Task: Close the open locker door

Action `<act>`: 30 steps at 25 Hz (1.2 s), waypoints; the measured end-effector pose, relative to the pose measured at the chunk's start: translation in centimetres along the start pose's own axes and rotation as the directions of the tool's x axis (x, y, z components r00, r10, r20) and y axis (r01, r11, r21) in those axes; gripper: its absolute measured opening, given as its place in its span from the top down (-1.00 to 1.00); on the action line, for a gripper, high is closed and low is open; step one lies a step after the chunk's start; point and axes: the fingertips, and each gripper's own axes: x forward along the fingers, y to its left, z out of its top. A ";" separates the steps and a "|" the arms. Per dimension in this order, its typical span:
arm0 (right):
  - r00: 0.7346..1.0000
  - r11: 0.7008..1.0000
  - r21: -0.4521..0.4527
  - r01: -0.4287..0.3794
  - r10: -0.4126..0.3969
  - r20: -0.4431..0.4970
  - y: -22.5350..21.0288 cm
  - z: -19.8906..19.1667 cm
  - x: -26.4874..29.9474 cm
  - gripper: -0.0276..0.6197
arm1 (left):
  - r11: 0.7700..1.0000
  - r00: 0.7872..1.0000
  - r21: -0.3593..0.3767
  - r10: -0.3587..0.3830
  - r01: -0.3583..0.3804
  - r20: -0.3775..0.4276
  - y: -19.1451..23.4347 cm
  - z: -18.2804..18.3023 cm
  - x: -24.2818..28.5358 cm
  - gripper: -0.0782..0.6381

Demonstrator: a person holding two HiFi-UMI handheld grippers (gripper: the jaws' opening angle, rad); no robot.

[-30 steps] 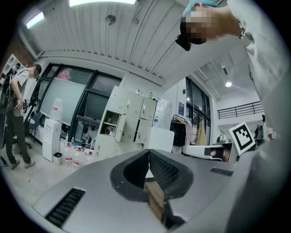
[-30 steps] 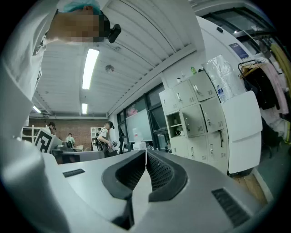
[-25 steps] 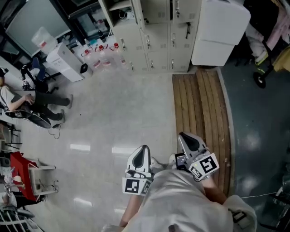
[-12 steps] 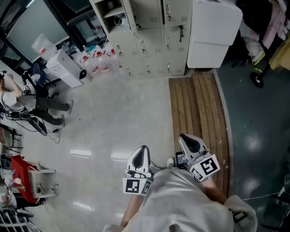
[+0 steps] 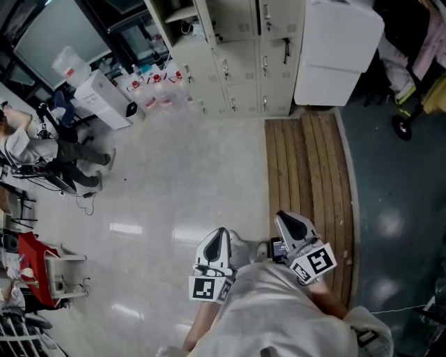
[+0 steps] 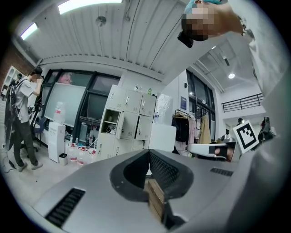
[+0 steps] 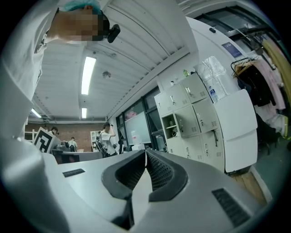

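The open locker door (image 6: 120, 126) is hanging swung out from an upper compartment (image 5: 178, 17) at the left end of the cream locker bank (image 5: 244, 63), which is standing along the far edge of the floor (image 5: 181, 167), well apart from both tools. Small items are sitting on the shelf inside that compartment, too small to identify. The left hand-held gripper (image 5: 221, 231) is pointing toward the lockers from the near edge of the floor, its jaws pressing fully together with nothing between them. The right hand-held gripper (image 5: 284, 217) is hovering just beside it, over the near left edge of a slatted wooden platform (image 5: 310, 181), jaws likewise meeting and gripping nothing. A tall white cabinet (image 5: 338, 49) is standing at the right end of the locker bank. Red-capped bottles (image 5: 157, 87) are sitting on the floor in front of the lockers' left end, and a person (image 5: 42, 150) is standing at the floor's far left edge.
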 end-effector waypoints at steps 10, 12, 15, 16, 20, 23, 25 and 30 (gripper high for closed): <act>0.999 1.000 -0.026 0.014 -0.014 -0.035 -2.7 -0.2 7.7 0.81 | 0.999 0.999 0.008 -0.044 0.044 0.025 4.7 0.7 6.9 0.76; 0.999 0.999 -0.029 0.020 -0.021 -0.044 -3.4 0.1 9.9 0.81 | 0.999 0.998 -0.003 -0.053 0.053 0.028 6.3 1.1 8.9 0.76; 0.998 0.999 -0.046 0.025 -0.027 -0.052 -4.5 0.9 13.6 0.81 | 0.998 0.997 -0.012 -0.065 0.066 0.041 9.0 2.0 12.0 0.76; 0.998 0.998 -0.050 0.029 -0.032 -0.052 -4.9 1.1 14.9 0.81 | 0.997 0.997 -0.014 -0.070 0.071 0.044 9.9 2.3 13.0 0.76; 0.997 0.997 -0.057 0.053 -0.056 -0.051 -6.1 1.9 19.3 0.81 | 0.995 0.994 -0.012 -0.095 0.096 0.054 13.4 3.3 16.7 0.76; 0.996 0.996 -0.052 0.070 -0.073 -0.047 -6.7 2.3 22.4 0.81 | 0.992 0.987 0.014 -0.129 0.128 0.100 15.6 5.3 18.9 0.76; 0.996 0.996 -0.048 0.079 -0.081 -0.045 -7.0 2.3 24.2 0.81 | 0.989 0.983 0.025 -0.147 0.146 0.105 16.9 6.1 20.2 0.76; 0.995 0.995 -0.028 0.094 -0.095 -0.033 -6.9 2.0 28.3 0.81 | 0.991 0.990 0.016 -0.130 0.129 0.057 21.2 5.9 21.9 0.76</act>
